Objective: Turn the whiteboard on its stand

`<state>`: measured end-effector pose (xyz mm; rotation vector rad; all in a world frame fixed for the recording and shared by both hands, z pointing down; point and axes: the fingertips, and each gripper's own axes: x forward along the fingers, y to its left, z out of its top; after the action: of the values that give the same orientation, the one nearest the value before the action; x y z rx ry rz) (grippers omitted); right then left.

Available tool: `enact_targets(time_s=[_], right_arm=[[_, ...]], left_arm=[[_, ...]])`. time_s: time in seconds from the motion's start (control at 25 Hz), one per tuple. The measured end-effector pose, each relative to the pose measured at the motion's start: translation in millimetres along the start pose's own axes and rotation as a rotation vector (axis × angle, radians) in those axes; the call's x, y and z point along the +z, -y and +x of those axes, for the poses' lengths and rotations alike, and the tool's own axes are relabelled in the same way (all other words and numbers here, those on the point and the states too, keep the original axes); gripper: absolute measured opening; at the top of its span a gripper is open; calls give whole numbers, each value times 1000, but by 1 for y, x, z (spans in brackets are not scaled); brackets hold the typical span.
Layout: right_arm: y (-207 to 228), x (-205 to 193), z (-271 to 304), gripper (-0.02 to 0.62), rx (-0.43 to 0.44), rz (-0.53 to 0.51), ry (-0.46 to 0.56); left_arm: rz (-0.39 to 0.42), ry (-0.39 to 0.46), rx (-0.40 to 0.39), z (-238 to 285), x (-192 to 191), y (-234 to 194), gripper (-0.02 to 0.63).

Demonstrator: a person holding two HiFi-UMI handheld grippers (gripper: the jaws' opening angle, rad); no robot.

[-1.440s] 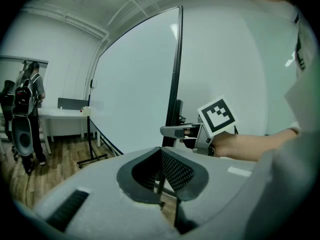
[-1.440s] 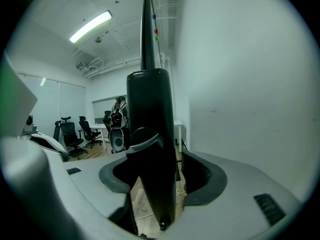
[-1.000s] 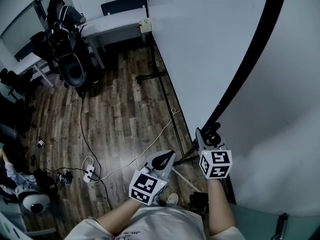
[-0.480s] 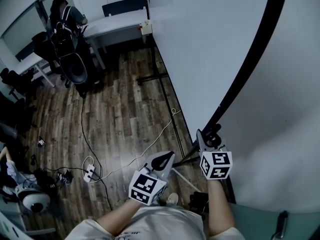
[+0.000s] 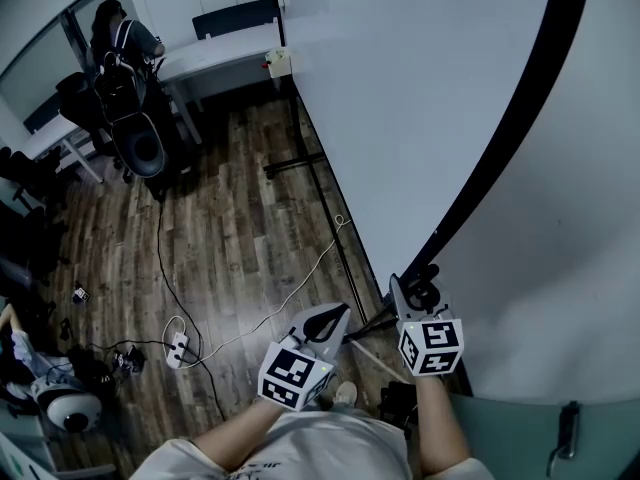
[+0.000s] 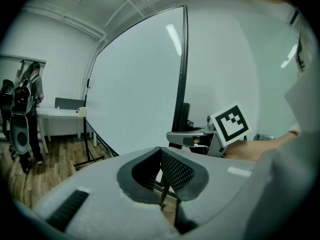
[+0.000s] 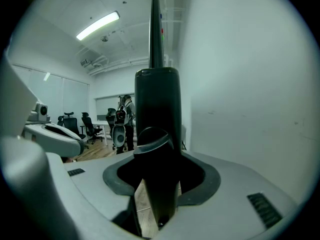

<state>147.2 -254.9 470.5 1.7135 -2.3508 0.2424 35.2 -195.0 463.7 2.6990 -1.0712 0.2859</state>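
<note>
Whiteboard (image 5: pixel 420 98) is swinging leftward. Right gripper (image 5: pixel 413 291) is clamping its frame (image 5: pixel 510 118); left gripper (image 5: pixel 328 316) is idling beside it, closed, empty. Pull steadily.

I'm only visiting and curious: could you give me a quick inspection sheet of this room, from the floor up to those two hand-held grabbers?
Surface: wooden floor.
Job's things: whiteboard upright on its stand, with a black frame along its edge.
Clutter: small items on the floor at the left.
Grippers: right gripper shut on the black frame; left gripper shut, nothing in it, apart from the board.
Cables: white cable and black cable lie on the floor by a power strip.
Surroundings: white desk, office chairs, a person at the far end.
</note>
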Motion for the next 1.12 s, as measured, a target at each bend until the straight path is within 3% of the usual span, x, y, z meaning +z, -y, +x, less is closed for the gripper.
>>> enact_targets(time_s=[0.4, 1.12], right_arm=[[-7, -4, -48, 179, -3, 2, -9], [-8, 0, -61, 179, -6, 9, -11]], left_arm=[[2, -7, -31, -9, 4, 17, 11], [8, 1, -40, -21, 10, 26, 11]])
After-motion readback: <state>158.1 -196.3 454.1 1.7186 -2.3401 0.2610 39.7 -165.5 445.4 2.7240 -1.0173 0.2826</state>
